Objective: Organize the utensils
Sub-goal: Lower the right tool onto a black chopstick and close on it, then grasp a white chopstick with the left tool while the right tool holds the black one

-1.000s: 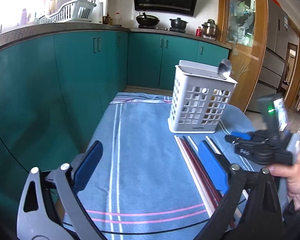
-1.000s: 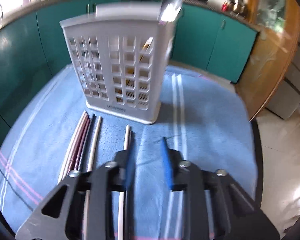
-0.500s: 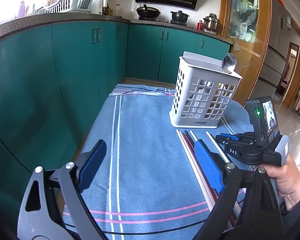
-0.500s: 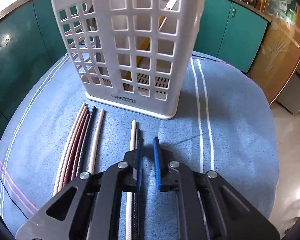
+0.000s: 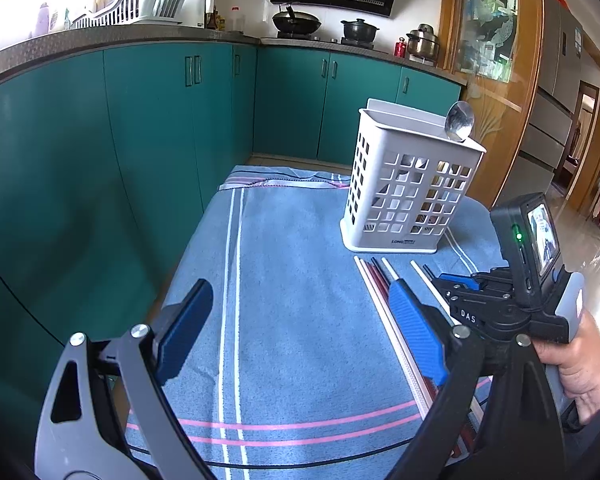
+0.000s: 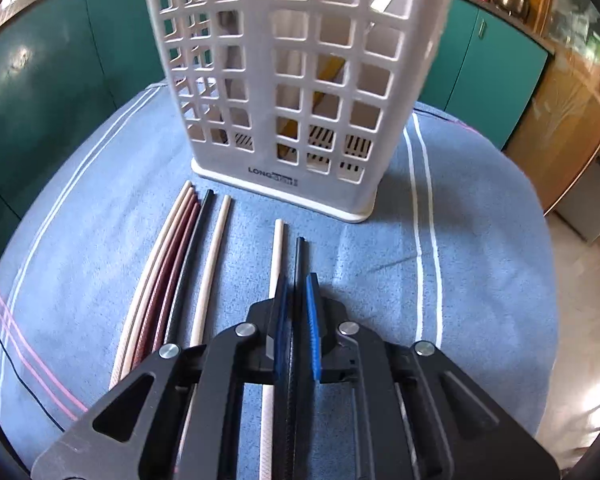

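Right wrist view: the right gripper points down at a blue cloth, its blue pads clamped on a black chopstick that lies just beside a cream chopstick. More chopsticks lie in a row to the left. A white utensil basket stands upright behind them, holding a spoon. Left wrist view: the left gripper hovers over the cloth, jaws wide apart and empty.
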`<move>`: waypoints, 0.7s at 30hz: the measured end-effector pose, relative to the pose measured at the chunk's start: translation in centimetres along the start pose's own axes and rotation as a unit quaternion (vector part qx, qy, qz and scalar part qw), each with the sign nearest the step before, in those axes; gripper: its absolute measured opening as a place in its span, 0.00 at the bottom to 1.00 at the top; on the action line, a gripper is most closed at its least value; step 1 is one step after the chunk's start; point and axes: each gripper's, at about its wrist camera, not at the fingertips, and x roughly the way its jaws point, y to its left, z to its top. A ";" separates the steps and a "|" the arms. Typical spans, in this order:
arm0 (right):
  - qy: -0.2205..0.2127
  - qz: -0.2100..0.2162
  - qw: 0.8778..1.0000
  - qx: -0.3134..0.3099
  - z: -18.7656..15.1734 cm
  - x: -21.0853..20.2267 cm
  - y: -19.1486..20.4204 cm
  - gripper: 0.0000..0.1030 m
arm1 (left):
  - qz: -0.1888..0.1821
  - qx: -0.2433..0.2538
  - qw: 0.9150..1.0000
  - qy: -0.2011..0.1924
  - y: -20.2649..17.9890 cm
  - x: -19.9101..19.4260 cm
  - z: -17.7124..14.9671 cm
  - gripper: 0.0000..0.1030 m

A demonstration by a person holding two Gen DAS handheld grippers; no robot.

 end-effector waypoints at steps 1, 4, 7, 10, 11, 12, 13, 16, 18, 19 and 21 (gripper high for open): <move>0.001 0.000 1.000 0.002 0.0 0.2 0.2 0.11 | 0.000 0.001 1.000 0.001 -0.1 0.1 0.0 0.86; 0.002 0.005 1.000 0.010 0.3 0.3 0.1 0.05 | -0.001 0.003 1.000 0.004 -0.1 0.3 -0.2 0.86; -0.003 0.020 0.999 0.027 0.5 0.1 -1.0 0.05 | -0.003 0.006 1.000 0.013 -0.4 1.1 -0.5 0.86; -0.030 0.039 0.998 0.046 0.8 -2.2 -2.8 0.05 | -0.009 0.001 1.000 0.029 -0.4 2.2 -0.6 0.86; -0.044 0.045 0.997 0.051 0.8 -3.3 -3.1 0.05 | -0.012 -0.002 0.999 0.034 -0.4 2.6 -0.6 0.86; -0.059 0.049 0.996 0.054 0.5 -4.7 -3.2 0.05 | -0.015 -0.003 0.999 0.041 -0.5 3.0 -0.6 0.86; -0.071 0.053 0.994 0.057 0.2 -5.9 -3.5 0.05 | -0.018 -0.004 0.999 0.046 -0.7 3.5 -0.5 0.86; -0.095 0.067 0.991 0.071 -0.8 -8.3 -4.4 0.05 | -0.020 0.007 0.997 0.074 -2.1 6.3 0.0 0.79; -0.097 0.071 0.990 0.073 -1.0 -8.6 -4.9 0.05 | -0.027 0.006 0.995 0.101 -2.8 8.1 0.1 0.70; -0.097 0.071 0.990 0.073 -0.9 -8.6 -5.1 0.05 | -0.033 -0.001 0.992 0.120 -3.1 9.3 0.0 0.68; -0.096 0.073 0.990 0.076 -1.0 -8.5 -5.3 0.05 | -0.023 -0.002 0.991 0.133 -3.6 10.7 -0.2 0.64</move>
